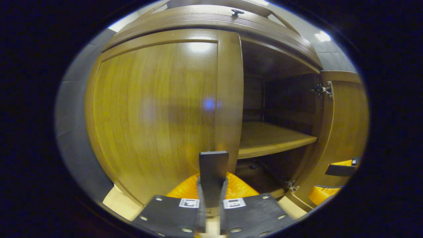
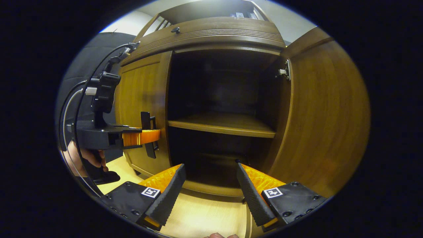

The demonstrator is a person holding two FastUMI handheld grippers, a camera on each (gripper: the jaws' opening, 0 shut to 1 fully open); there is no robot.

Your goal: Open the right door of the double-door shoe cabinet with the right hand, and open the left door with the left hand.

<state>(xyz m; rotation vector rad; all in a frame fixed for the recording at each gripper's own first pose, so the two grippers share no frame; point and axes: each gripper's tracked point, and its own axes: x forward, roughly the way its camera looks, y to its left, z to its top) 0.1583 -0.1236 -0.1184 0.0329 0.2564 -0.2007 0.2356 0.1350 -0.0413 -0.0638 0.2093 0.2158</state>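
While right door (image 2: 327, 119) stands open, left door (image 1: 158, 112) shut, shelf (image 2: 224, 125) bare

The left gripper view is sitting very close to the closed left door (image 1: 158, 109), facing it squarely, with the open compartment and its shelf (image 1: 271, 137) lying toward 3 o'clock. The right gripper view is hanging farther back, looking straight into the open shoe cabinet (image 2: 214, 33), the swung-out right door (image 2: 327, 115) at 3 o'clock. Both views are sharing the shelf, the left door's edge and the right door's upper hinge (image 2: 284, 71). The right gripper view is also catching the left gripper (image 2: 150, 135) at 9 o'clock.
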